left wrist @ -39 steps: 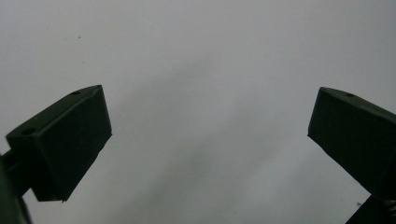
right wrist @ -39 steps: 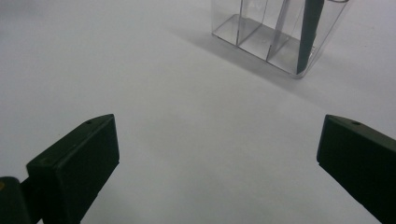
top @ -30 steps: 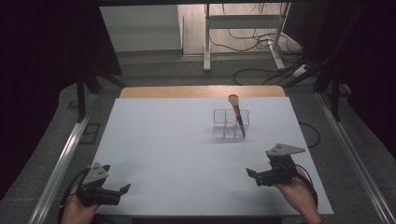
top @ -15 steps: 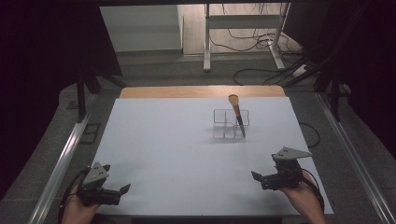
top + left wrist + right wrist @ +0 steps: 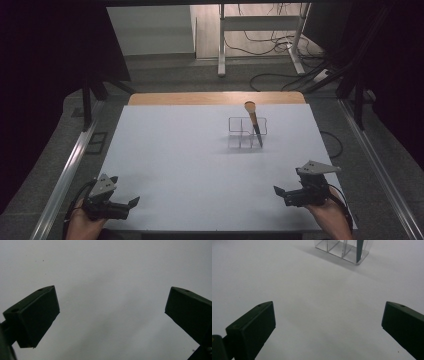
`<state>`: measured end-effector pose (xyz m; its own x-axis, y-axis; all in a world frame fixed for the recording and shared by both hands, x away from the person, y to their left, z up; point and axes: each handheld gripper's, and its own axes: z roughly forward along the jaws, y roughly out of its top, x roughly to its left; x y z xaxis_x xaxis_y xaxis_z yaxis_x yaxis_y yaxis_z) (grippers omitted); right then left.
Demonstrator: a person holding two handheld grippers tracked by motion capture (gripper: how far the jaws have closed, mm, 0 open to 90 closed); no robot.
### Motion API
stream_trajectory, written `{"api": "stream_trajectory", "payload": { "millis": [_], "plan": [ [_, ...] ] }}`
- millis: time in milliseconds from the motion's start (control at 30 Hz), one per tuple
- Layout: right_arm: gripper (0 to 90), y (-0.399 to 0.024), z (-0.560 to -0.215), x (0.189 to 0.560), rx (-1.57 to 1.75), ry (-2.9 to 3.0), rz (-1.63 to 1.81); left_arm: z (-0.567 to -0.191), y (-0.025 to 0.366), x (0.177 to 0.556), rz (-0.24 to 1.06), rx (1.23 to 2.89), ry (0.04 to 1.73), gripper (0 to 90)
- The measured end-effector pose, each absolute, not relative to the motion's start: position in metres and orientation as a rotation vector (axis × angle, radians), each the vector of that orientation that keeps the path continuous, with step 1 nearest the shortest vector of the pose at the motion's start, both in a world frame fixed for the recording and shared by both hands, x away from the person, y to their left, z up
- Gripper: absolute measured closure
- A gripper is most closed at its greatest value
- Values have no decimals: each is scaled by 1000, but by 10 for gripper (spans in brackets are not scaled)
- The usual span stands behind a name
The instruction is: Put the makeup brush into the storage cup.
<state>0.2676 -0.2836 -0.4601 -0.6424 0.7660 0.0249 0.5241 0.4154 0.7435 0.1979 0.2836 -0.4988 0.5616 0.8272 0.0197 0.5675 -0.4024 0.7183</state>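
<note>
A clear plastic organizer (image 5: 247, 133) with several compartments stands on the white table (image 5: 200, 165), right of centre toward the back. A brush with a dark handle and tan head (image 5: 254, 122) leans upright in its right front compartment. The organizer's base (image 5: 342, 250) and the brush handle (image 5: 359, 250) appear at the top of the right gripper view. My left gripper (image 5: 131, 204) rests open at the front left corner, nothing between its jaws (image 5: 110, 322). My right gripper (image 5: 278, 192) is open at the front right, well short of the organizer, and empty (image 5: 327, 327).
A wooden strip (image 5: 215, 98) runs along the table's far edge. Metal rails (image 5: 70, 165) flank both sides. Beyond the table stand a desk frame (image 5: 260, 35) and loose cables (image 5: 280, 80) on the floor.
My right gripper has drawn back toward the front right corner of the table. The left gripper, organizer and brush have stayed put.
</note>
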Motion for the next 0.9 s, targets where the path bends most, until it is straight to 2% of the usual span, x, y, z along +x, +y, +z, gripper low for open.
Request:
{"api": "stream_trajectory", "payload": {
  "millis": [900],
  "plan": [
    [0,-307,-462,251,1162,2311,1048,-498,285,198,496,2105,1117,0]
  ]
}}
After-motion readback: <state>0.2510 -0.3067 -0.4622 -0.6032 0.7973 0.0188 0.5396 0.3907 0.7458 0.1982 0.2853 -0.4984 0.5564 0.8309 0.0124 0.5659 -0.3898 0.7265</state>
